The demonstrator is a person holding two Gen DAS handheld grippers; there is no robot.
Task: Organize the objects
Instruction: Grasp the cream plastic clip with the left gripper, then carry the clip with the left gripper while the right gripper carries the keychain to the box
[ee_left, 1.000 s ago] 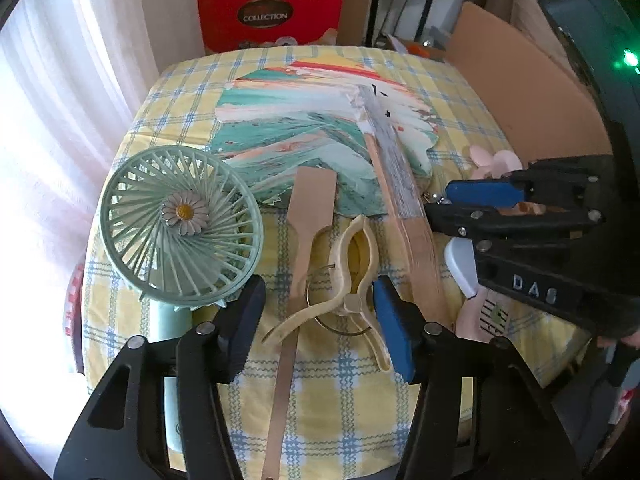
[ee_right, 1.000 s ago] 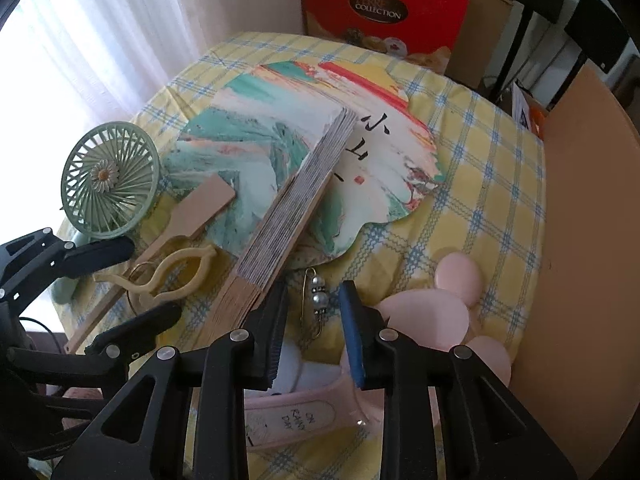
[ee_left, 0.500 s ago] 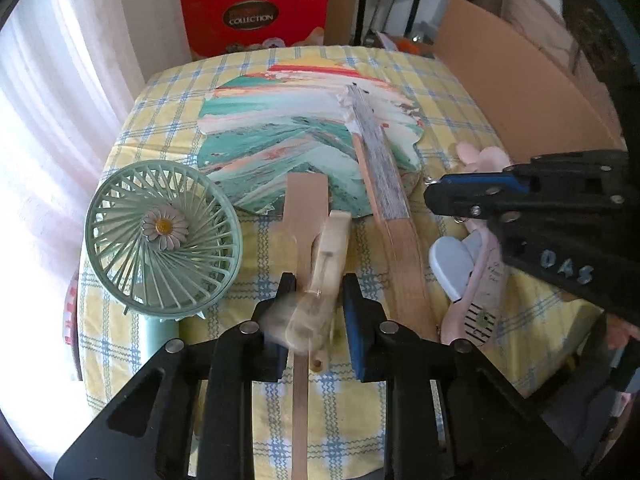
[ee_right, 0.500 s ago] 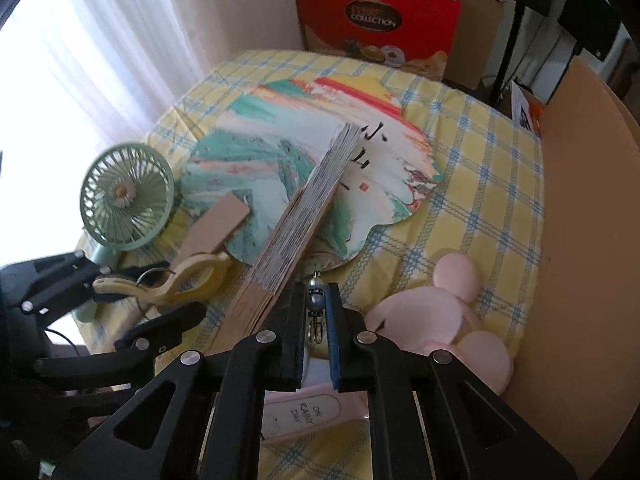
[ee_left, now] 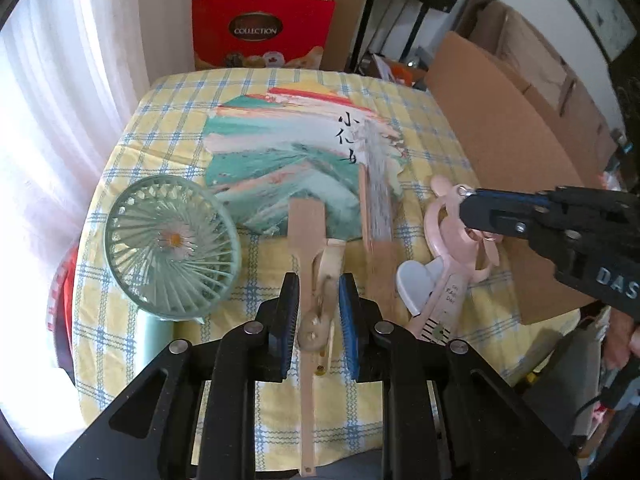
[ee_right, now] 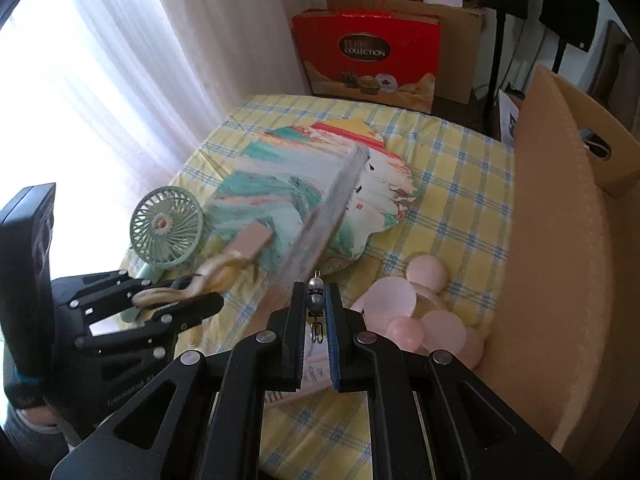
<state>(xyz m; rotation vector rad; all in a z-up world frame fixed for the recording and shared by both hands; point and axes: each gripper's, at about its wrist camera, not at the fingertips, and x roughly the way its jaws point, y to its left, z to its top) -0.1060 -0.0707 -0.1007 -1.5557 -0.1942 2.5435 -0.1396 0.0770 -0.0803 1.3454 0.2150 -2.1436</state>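
My left gripper is shut on a cream plastic clamp and holds it above the yellow checked table. It also shows in the right wrist view, with the clamp sticking out. My right gripper is shut on a beaded pin charm, lifted off the table; it shows in the left wrist view. A wooden spatula lies under the left gripper. A painted folding fan lies in the middle.
A green handheld fan lies at the left. A pink handheld fan and a pink mouse-shaped fan lie at the right. A cardboard sheet borders the right edge. A red gift bag stands behind the table.
Both grippers closed on their objects and rose: the left took the cream clamp off the table, the right took the beaded pin. Both views now look from higher and farther back.
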